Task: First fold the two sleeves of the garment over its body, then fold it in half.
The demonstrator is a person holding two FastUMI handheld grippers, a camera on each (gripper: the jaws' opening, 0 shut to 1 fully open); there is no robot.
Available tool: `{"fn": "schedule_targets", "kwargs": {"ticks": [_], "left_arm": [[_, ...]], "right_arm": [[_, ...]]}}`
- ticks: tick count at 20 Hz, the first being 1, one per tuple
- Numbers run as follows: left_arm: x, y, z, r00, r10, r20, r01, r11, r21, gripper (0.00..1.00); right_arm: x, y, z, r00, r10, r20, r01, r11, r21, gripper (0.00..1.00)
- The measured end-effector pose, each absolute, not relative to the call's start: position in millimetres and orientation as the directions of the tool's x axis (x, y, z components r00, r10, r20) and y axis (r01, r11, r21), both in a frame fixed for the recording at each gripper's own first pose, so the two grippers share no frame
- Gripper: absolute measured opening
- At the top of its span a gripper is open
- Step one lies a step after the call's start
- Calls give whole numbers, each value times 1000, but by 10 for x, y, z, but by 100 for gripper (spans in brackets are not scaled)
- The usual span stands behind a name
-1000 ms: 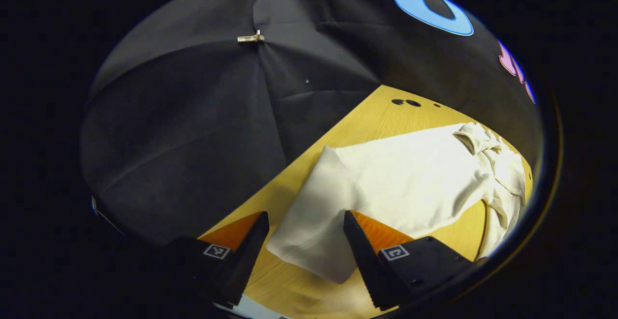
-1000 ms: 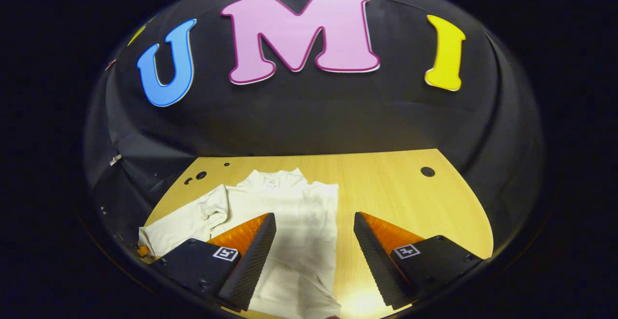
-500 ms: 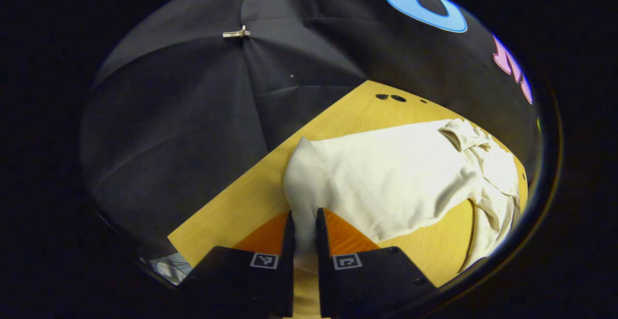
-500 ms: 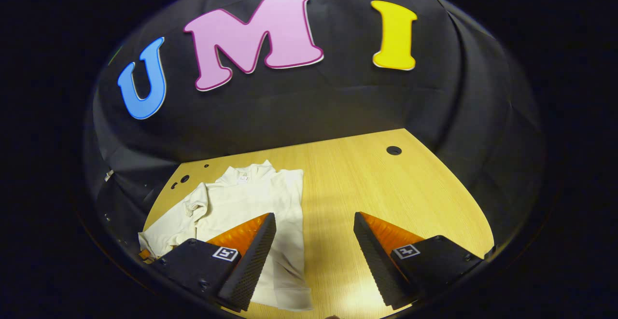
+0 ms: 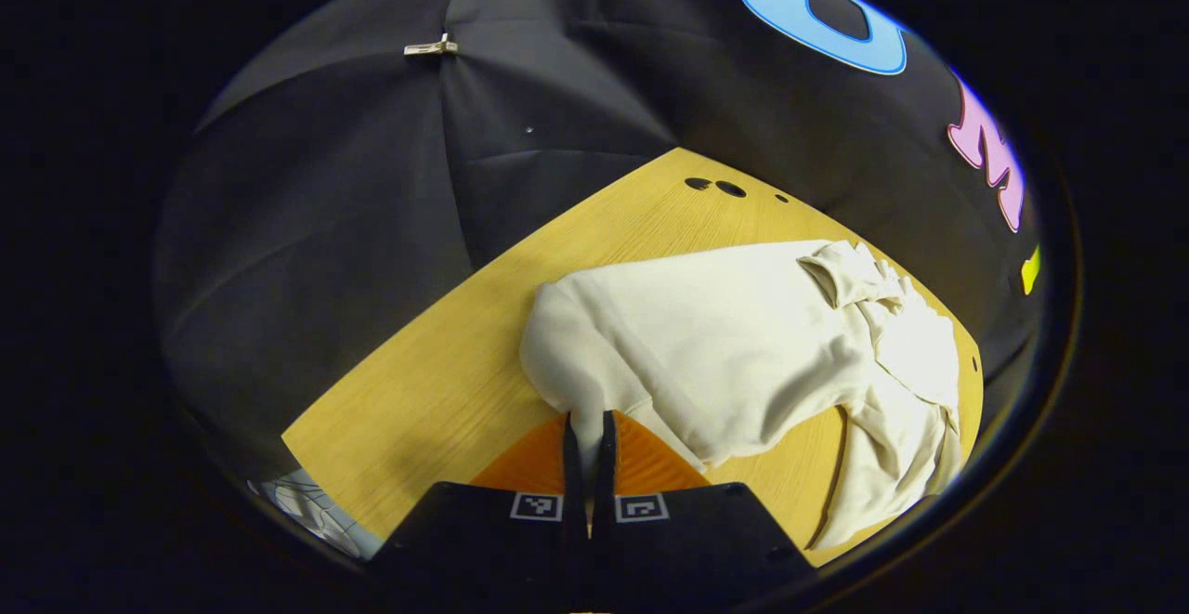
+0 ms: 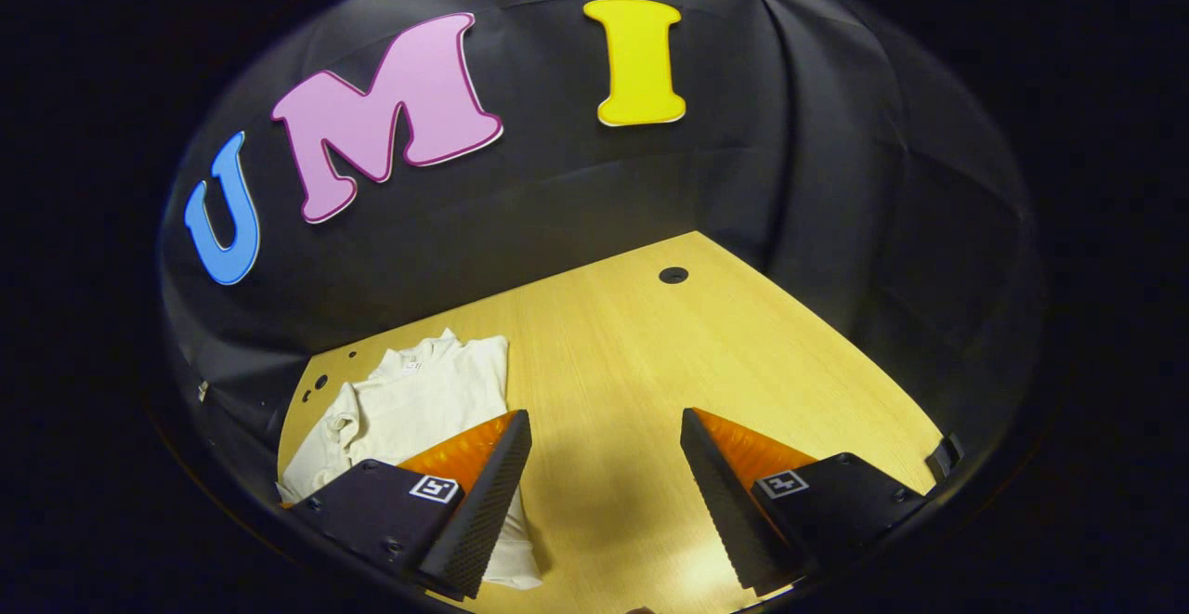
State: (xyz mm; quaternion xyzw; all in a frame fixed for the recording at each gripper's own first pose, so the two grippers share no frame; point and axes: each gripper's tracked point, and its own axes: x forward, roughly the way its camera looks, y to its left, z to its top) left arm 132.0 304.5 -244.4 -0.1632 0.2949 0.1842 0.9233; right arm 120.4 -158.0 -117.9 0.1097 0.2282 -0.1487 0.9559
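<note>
A cream long-sleeved garment [image 5: 743, 335] lies on the wooden table [image 5: 427, 391]. In the left gripper view its near sleeve runs toward me, and my left gripper [image 5: 586, 437] is shut on the sleeve's end, the cloth pinched between the two fingers. The collar [image 5: 841, 275] is bunched at the far right. In the right gripper view the garment [image 6: 418, 400] lies at the lower left, collar toward the wall. My right gripper [image 6: 604, 465] hangs open over bare table to the right of the garment, with nothing between its fingers.
The black cloth wall closes in the table on the far sides. Small holes [image 5: 713, 187] mark the tabletop near the wall, and one round hole [image 6: 672, 274] shows in the right gripper view. Bare wood stretches to the right of the garment.
My left gripper closed on the sleeve end and has begun to draw it up. My right gripper swung to the right, away from the garment, still open.
</note>
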Motion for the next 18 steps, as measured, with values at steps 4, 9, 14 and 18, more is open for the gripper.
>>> {"fn": "schedule_targets", "kwargs": {"ticks": [4,9,14,18], "left_arm": [[1649,3016,-2014,803,228,-550,-425,867,-260,6],[2303,2784,-1246,874,176,-452,-331,898,-290,6],[2976,2160,-695,923,75,-377,-187,945,-268,6],[3363,1412,-470,942,-34,-333,-54,967,-251,6]], "right_arm": [[1070,-1707,-1224,843,-251,-476,358,922,148,99],[913,-1725,-1372,831,-249,-497,373,912,168,99],[835,-1752,-1485,824,-239,-514,388,899,204,99],[780,-1819,-1526,819,-245,-518,402,890,216,99]]}}
